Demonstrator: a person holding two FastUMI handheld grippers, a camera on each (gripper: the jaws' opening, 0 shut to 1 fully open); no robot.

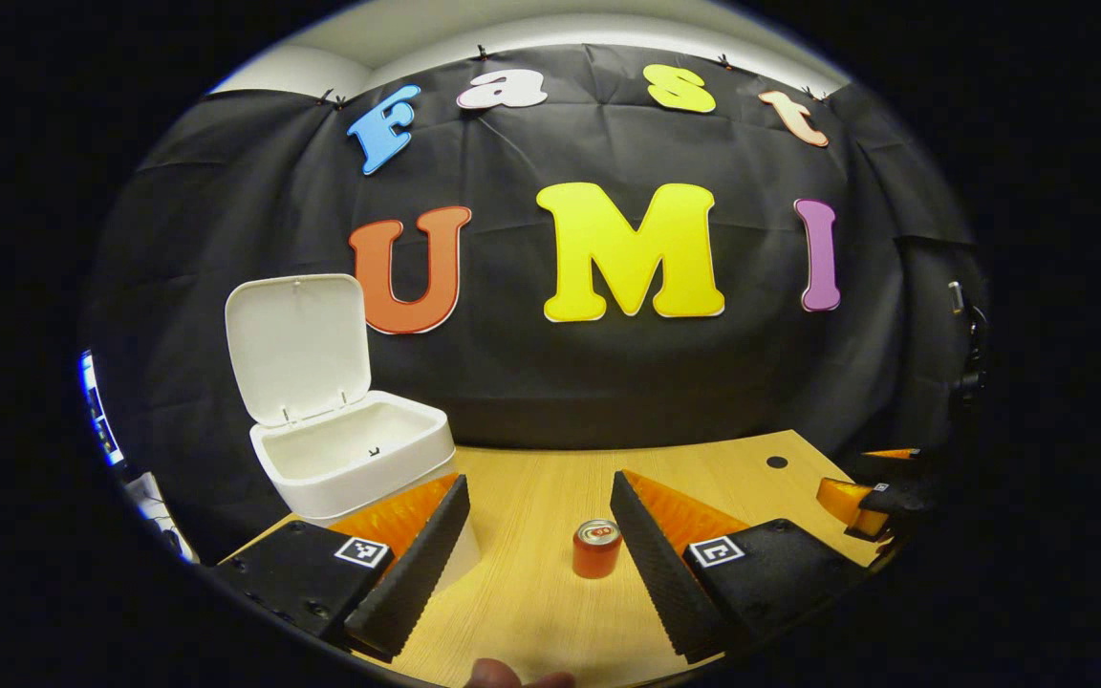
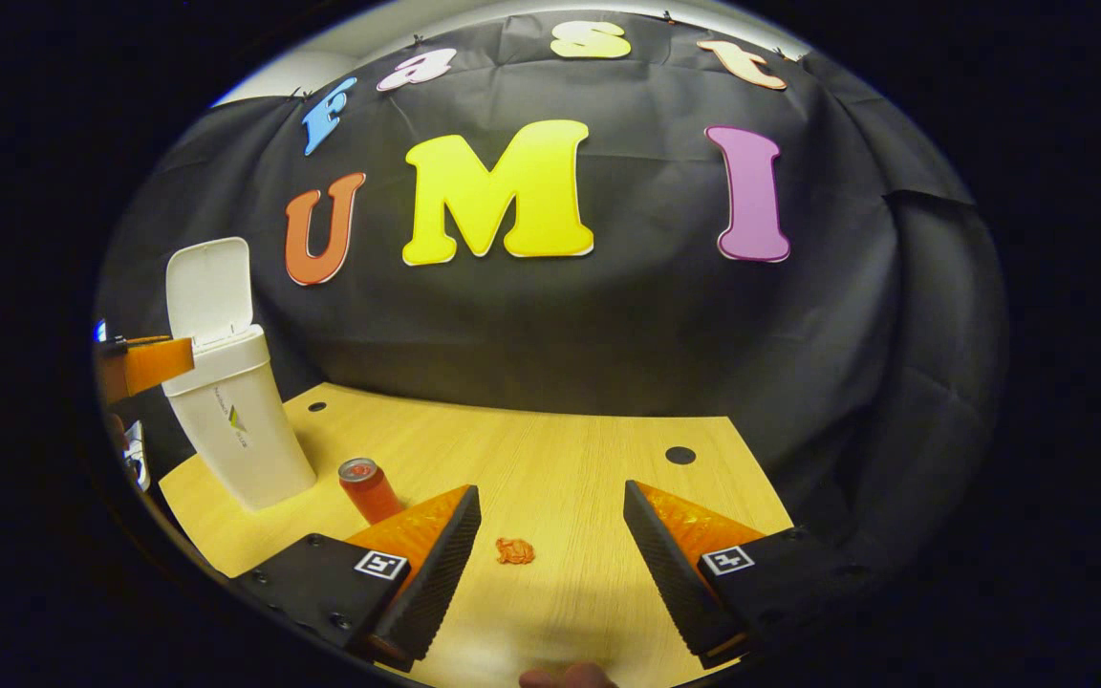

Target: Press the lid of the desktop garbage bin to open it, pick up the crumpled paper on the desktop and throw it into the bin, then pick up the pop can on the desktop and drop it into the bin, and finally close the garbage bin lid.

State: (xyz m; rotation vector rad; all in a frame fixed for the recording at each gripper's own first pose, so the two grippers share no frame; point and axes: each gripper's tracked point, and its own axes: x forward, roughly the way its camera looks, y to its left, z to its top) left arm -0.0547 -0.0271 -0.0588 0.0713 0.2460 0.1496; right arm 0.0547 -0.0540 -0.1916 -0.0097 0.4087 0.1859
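Left gripper view: left gripper [image 1: 536, 549] spread wide, empty, above light wooden desktop [image 1: 703, 468]; small red pop can [image 1: 596, 548] upright between fingers; white plastic bin [image 1: 350, 454] at left, lid [image 1: 297, 344] raised; black cloth wall [image 1: 608, 382] behind.

Right gripper view: right gripper [image 2: 550, 554] wide open, empty; crumpled orange-red paper [image 2: 515, 550] on desktop between fingers.

I see even overhead light, soft glare on the wooden desk [image 2: 550, 449], sharp centres, fisheye bending darkening toward nine o'clock.
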